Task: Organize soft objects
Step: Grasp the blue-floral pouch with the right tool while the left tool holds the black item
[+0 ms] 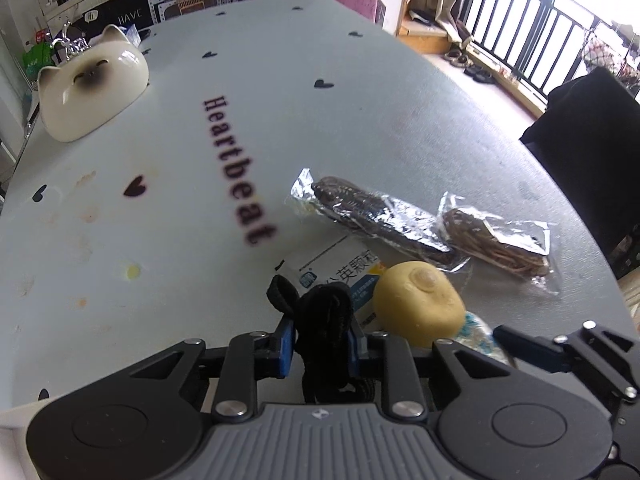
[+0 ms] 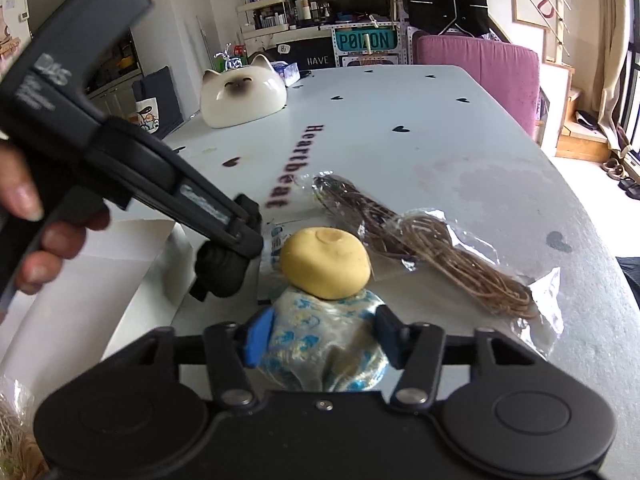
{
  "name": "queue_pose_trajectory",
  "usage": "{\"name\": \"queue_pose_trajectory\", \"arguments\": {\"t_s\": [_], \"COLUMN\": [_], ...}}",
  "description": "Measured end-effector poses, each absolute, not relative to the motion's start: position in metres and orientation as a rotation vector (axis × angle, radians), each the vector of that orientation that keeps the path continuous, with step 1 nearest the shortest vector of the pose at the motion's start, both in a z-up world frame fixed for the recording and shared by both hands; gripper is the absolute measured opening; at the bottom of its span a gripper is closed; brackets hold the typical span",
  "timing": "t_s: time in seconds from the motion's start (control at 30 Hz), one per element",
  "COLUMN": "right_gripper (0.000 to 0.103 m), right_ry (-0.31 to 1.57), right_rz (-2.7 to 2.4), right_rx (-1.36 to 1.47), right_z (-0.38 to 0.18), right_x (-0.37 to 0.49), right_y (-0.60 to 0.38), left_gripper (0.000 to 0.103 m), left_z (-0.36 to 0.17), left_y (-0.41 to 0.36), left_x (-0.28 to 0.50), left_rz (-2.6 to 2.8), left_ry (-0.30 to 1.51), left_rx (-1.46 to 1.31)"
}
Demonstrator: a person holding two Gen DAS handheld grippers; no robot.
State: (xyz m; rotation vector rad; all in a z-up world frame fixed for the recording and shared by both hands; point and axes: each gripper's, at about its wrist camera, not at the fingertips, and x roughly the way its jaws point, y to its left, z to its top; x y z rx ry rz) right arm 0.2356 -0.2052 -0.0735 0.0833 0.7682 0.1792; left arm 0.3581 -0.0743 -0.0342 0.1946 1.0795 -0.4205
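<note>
Left gripper (image 1: pixel 322 346): my black linkage arms, silver screws, blue pads, grey ribbed plate behind them.
Right gripper (image 2: pixel 320 338): same black arms, round black hubs, blue pads.
Handle (image 2: pixel 76 120): black, pale lettering.
Hand (image 2: pixel 36 232): bare fingers below the handle.
</note>
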Motion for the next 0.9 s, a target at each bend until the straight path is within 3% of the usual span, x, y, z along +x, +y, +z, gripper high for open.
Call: {"name": "queue_pose_trajectory", "arguments": {"t_s": [0.17,0.27,0.9], "right_gripper": [0.032,0.027,0.021], "right_ry": [0.758,0.753,0.623], "right_rz": [0.169,0.164,0.140], "right_rx": [0.098,0.114,0.132], "right_z": [-0.071,-0.068,-0.025], "right_x": [0.228,0.224,0.151], "right_y": [-0.207,-0.210,-0.222], "left_gripper": [0.026,0.027,0.027], "left_z": [-0.023,-0.018,0.003], "left_y": [-0.069,-0.065,-0.050], "left_x": [0.340,0.329,0.254], "left_rz": [-0.437,-0.446,-0.485], "left_ry": [1.054,1.041,0.973], "left_rx": [0.158,0.139,0.053]}}
